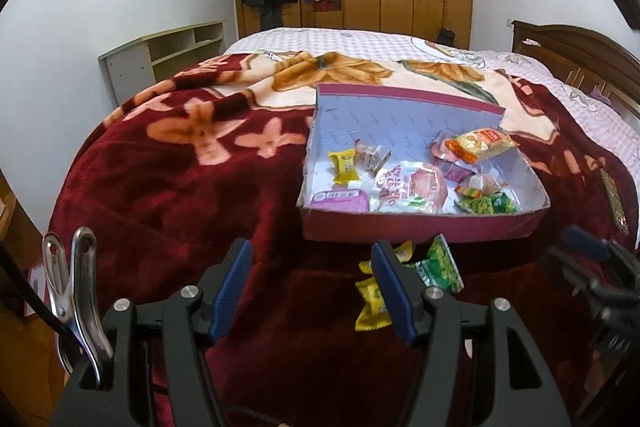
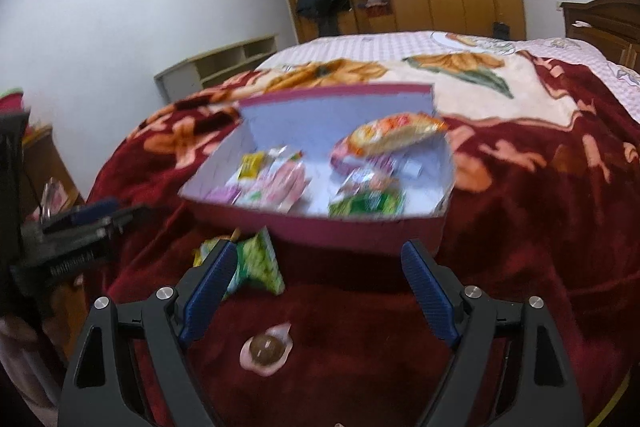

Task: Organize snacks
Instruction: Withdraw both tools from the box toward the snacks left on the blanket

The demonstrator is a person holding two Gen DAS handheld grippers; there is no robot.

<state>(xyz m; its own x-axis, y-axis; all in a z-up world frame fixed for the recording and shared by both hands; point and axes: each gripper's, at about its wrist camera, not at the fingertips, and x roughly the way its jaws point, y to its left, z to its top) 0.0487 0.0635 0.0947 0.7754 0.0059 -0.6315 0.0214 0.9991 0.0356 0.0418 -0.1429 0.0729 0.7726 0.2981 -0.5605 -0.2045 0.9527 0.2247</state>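
Snack box (image 1: pixel 420 227): on the bed's red blanket (image 1: pixel 180 187), holding assorted packets. Loose in front: green packet (image 1: pixel 440 263), yellow candies (image 1: pixel 370 307), round brown sweet (image 2: pixel 266 349). Left gripper (image 1: pixel 312 291): jaws apart, holding nothing. Right gripper (image 2: pixel 320 291): jaws apart, holding nothing.

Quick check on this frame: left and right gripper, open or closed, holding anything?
Left gripper: open, holding nothing, above the blanket.
Right gripper: open, holding nothing, facing the snack box.
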